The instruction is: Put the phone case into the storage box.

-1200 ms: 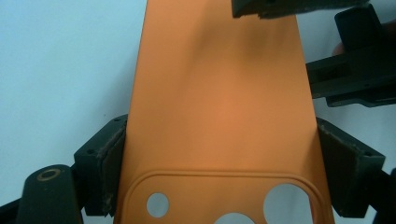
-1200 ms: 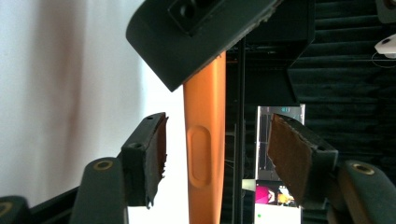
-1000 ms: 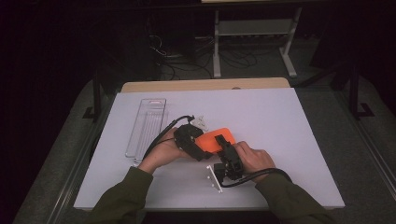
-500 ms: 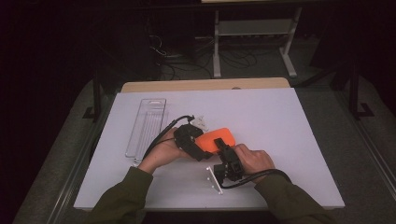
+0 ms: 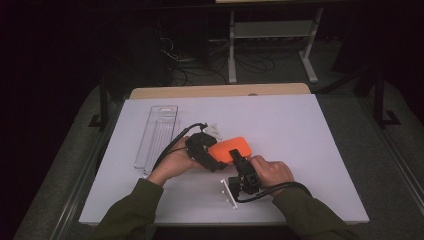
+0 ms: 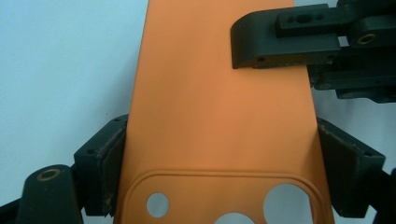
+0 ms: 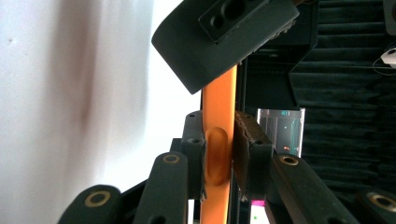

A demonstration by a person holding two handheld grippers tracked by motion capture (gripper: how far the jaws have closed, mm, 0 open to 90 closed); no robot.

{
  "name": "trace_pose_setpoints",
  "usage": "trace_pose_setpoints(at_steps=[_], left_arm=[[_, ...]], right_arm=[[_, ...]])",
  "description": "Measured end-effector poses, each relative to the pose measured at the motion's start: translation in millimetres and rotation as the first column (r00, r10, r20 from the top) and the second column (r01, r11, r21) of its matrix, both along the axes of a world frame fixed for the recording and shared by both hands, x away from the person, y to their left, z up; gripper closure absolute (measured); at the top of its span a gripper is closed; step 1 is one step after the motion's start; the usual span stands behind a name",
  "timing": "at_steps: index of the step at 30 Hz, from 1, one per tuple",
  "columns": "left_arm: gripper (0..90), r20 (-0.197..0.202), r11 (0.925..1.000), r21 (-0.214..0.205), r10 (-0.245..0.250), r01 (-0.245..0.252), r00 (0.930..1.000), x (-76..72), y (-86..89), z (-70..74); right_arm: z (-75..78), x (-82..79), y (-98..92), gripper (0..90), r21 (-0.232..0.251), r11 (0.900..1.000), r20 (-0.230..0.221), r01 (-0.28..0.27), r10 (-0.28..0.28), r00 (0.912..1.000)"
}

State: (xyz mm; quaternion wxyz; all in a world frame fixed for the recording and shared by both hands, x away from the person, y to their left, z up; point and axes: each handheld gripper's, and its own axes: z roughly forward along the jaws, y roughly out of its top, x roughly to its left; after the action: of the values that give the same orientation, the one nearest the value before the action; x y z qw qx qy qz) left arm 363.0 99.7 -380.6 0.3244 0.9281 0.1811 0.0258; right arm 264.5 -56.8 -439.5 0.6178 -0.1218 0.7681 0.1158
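Orange phone case sits mid-bench, held just above the white top between both grippers. Left gripper clamps it across its width near the camera cutouts, pads on both long edges. Right gripper has just been closing, jaws now narrow, pinching the case's thin edge. Clear tray lies well left.

No readable text, label, brand or number on anything.

Bright table, dark bkgd, close-ups soft (esp. edges)
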Motion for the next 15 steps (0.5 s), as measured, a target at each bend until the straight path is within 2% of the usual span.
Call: trace_pose_setpoints(at_steps=[1,3,8,15], left_arm=[[15.3,-0.008,1.0000,-0.008,0.003,-0.003,1.0000,-0.1,-0.2,-0.2],[15.3,-0.003,1.0000,0.005,-0.008,0.008,1.0000,0.9,0.7,0.7],[15.2,-0.022,0.9997,-0.022,0.007,-0.007,0.9997,0.6,0.4,0.6],[15.1,-0.030,0.9994,-0.033,0.009,-0.010,0.9995,0.2,0.4,1.3]], right_arm=[[0.1,-0.1,-0.1,75.5,0.002,1.0000,0.003,0.000,0.000,1.0000],[0.1,-0.3,-0.3,76.5,0.004,1.0000,0.007,0.001,-0.001,1.0000],[0.5,-0.8,0.2,79.8,0.006,1.0000,0.015,0.005,-0.005,0.9999],[1.7,-1.4,-0.2,81.5,0.014,0.9999,0.024,0.009,-0.009,0.9997]])
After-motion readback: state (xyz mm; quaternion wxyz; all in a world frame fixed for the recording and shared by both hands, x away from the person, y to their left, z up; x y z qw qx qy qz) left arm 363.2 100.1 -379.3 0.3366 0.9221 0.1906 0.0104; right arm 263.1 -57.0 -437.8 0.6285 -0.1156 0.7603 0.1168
